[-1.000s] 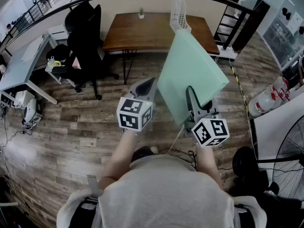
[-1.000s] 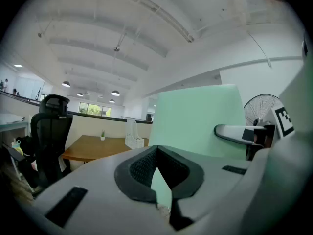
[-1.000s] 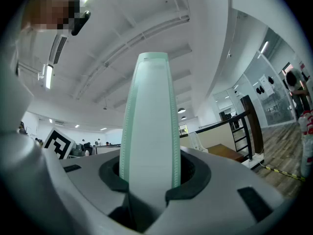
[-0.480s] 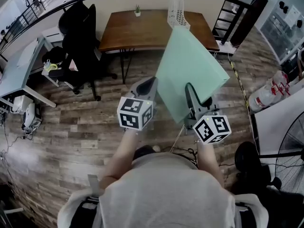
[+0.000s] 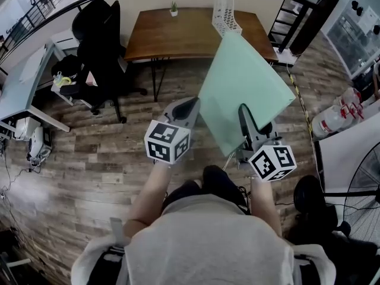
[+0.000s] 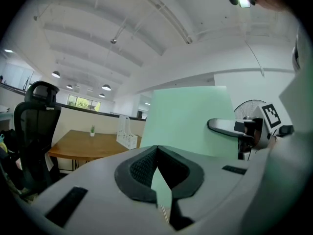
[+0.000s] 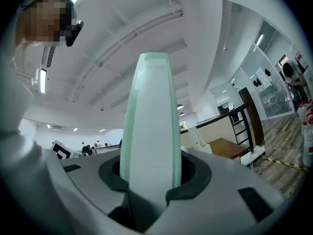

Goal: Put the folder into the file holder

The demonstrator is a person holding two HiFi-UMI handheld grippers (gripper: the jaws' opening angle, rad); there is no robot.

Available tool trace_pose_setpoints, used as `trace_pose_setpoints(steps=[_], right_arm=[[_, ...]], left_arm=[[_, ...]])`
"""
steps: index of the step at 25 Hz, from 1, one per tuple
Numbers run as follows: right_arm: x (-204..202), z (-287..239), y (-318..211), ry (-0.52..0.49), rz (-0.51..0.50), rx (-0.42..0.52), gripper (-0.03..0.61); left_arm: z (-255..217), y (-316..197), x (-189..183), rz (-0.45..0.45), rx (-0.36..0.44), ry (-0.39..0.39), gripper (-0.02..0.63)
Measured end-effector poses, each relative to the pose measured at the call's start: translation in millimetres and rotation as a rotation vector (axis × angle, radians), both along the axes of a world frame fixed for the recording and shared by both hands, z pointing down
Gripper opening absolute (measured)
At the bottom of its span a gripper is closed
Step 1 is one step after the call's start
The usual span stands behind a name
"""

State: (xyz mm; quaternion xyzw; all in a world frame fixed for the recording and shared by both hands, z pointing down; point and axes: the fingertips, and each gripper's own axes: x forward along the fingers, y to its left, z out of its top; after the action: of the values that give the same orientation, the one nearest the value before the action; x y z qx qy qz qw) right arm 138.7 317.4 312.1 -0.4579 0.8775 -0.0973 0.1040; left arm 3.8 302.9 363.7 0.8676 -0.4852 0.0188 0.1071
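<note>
- Folder [image 5: 246, 91], pale green, held up in the air and tilted, well short of the wooden table [image 5: 178, 37]; its lower edge sits in the right gripper [image 5: 244, 108].
- Right gripper view: the folder's spine stands upright between the two jaws, both pads against it; the jaws are opening slightly.
- Left gripper [image 5: 189, 104]: beside the folder's left edge, apart from it. Its own view shows the jaw tips pressed together with nothing between them.
- File holder [image 5: 225, 13]: white mesh, standing upright near the far right end of the table, well apart from the folder.
- Small potted plant [image 5: 174, 9] at the table's far edge, left of the file holder.
- Black office chair [image 5: 98, 34] left of the table, on the wood plank floor [image 5: 89, 159].
</note>
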Motion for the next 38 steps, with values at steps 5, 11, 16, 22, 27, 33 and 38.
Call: trace_pose_setpoints(steps=[5,11,16,22,27,33,38], right_arm=[[-2.5,-1.7,-14.7,0.012,-0.021,0.021,0.175],[-8.1,-5.2,-41.8,-0.041,-0.041,0.05,0.175],[-18.8,2.5,-77.6,-0.064,-0.049,0.021,0.175],[-26.8,3.9,-129.2,-0.098,-0.055,0.03,0.173],[-32.1,-5.1,-179.5,-0.094,-0.058,0.05,0.173],[-44.2,-12.6,-240.7,-0.112,-0.08,0.064,0.173],[-48.3,-13.7,-280.8,-0.111,-0.081,0.079,0.173]], left_arm=[[1.0,-6.8,-4.8,-0.012,0.005,0.018,0.012],[6.5,-25.7,-18.5,-0.057,-0.004,0.021,0.012],[11.5,-49.1,-29.8,-0.055,-0.002,0.029,0.012],[5.8,-103.5,-36.3,-0.056,0.018,0.031,0.012],[3.2,-153.7,-31.8,-0.03,-0.001,-0.025,0.012],[-5.9,-213.6,-41.4,-0.045,0.012,-0.041,0.012],[-7.3,-256.1,-48.6,-0.058,0.019,-0.011,0.012]])
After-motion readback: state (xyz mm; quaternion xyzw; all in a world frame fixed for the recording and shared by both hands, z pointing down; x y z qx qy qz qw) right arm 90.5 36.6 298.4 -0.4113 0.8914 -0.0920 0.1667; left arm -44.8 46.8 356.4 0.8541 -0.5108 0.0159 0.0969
